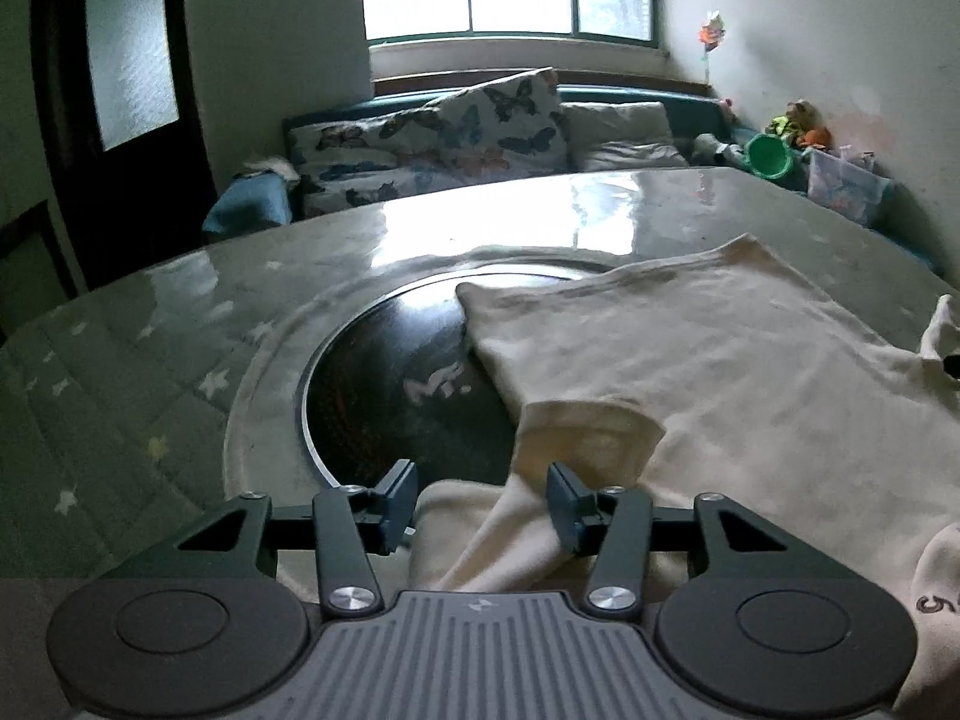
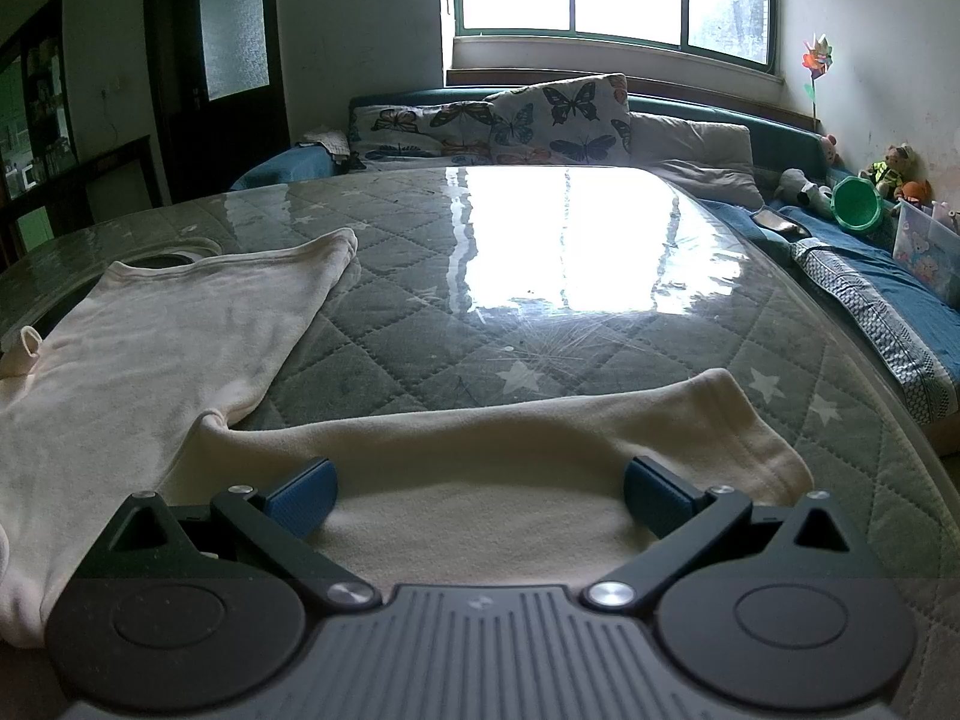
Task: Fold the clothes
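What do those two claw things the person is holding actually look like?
Both match. The left gripper and right gripper each have a grey ribbed body, two round black discs at its sides, black link arms with silver screws, and two blue ridged fingers. No cables, hands or sleeves show.

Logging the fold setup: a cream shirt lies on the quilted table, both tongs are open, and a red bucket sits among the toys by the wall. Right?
Not quite: the bucket is green, not red, as the right wrist view shows. The rest holds: the cream shirt lies on the quilted table, and both the left tongs and right tongs are open.
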